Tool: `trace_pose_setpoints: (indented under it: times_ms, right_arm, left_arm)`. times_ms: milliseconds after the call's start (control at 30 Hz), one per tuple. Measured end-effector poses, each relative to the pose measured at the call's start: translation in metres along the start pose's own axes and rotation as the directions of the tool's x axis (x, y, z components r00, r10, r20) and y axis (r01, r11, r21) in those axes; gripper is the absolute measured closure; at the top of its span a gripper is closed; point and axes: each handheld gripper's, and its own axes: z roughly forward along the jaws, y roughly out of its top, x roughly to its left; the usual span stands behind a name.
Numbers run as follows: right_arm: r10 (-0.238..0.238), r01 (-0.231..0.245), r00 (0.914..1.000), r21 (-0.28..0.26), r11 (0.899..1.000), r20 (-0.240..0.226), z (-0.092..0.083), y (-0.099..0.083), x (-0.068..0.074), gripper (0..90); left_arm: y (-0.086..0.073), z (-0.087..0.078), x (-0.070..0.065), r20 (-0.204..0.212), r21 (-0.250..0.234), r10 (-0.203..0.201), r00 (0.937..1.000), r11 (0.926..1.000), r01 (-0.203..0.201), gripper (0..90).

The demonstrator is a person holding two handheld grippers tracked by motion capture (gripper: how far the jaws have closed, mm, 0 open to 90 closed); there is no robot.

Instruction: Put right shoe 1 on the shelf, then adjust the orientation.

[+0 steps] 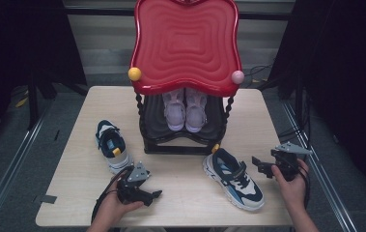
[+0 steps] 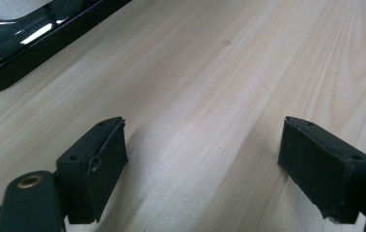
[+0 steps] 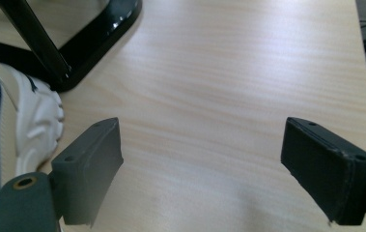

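the red-topped black rack stood at twelve o'clock on the table, a pink pair already on its lower shelf. the right-hand sneaker lay at four o'clock, the left-hand sneaker at eight. the right gripper, jaws wide and empty, hung just at three o'clock of its shoe; best to pinch the heel collar squarely. the left gripper rested wide and empty too.

Red rippled rack top, lilac shoes, navy-white sneakers.
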Motion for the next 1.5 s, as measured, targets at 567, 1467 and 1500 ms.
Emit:
trace_pose_setpoints:
  times_ms: [567,1467,1500]
  right_arm:
    - [-0.062,0.063,0.9980,0.076,0.995,-0.011,0.017,-0.016,0.009,14.1]
    - [-0.073,0.077,0.9966,0.118,0.990,-0.038,0.024,-0.018,0.009,12.9]
    - [-0.073,0.077,0.9966,0.118,0.990,-0.039,0.023,-0.018,0.009,12.9]
  left_arm:
    - [0.000,0.000,0.000,0.000,0.001,0.001,1.0000,1.0000,-0.001,16.6]
    - [0.000,0.000,-0.001,-0.003,0.008,0.002,1.0000,1.0000,-0.002,15.4]
    - [0.000,0.000,-0.001,-0.003,0.008,0.002,1.0000,1.0000,-0.002,15.3]
